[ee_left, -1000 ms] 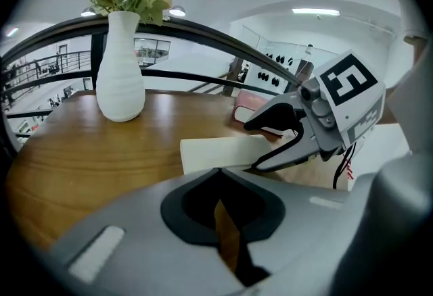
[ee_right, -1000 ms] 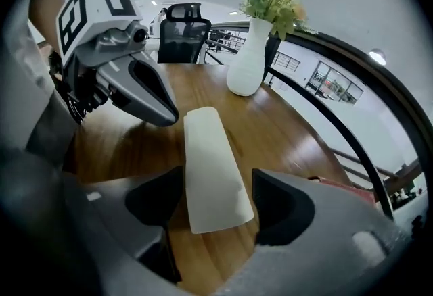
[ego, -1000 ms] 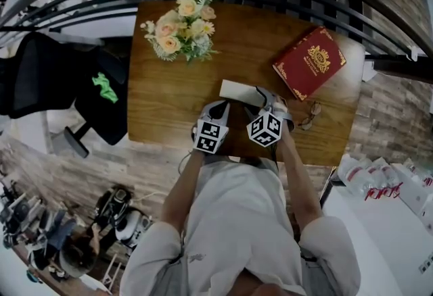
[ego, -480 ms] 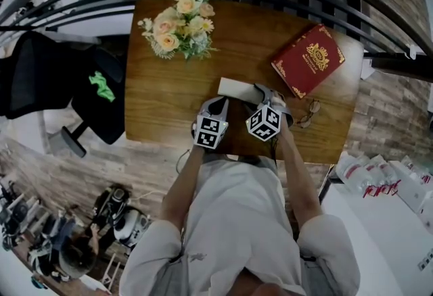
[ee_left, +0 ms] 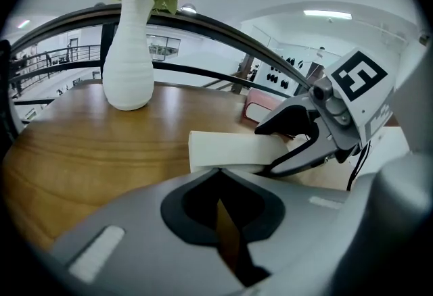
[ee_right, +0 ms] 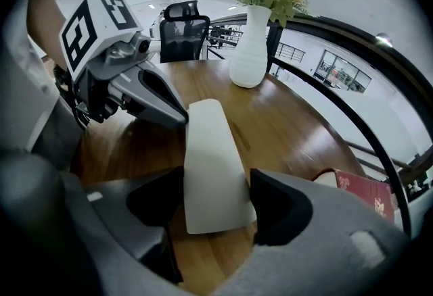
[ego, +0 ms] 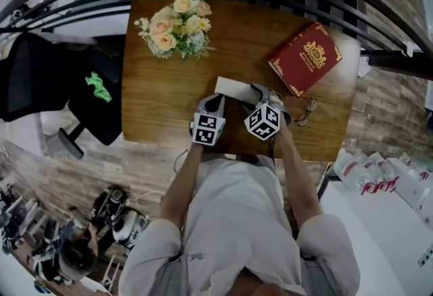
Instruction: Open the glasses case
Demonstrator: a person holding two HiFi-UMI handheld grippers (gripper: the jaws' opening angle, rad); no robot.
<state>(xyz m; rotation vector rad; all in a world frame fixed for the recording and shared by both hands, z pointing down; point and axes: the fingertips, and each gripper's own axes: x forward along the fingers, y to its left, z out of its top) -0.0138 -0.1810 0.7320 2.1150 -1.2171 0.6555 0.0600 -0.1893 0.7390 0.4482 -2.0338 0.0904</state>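
Fingers (ee_right: 281, 210) of the right gripper (ee_right: 216, 199) stand on either side of one end of the white glasses case (ee_right: 211, 153), closed in across its width so that both flanks touch them. The left gripper (ee_left: 218, 176) has its fingers pressed together with nothing between them. Their joined tip is set against the case's long side, toward the end away from the right gripper. Whether the tip catches a lip or seam there cannot be told. The case lies flat on the wooden bench (ee_right: 291, 122), near the person's edge, and reads as one closed oblong with no lid lifted and no gap showing. I judge the task to be at the grasp stage: one end is steadied and the other tool is at the side, so prying and swinging up the lid is all left to do. Further out lie a pair of glasses (ego: 306, 112) and a red book (ego: 306, 58), and farthest a white vase (ee_right: 249, 51) of flowers.
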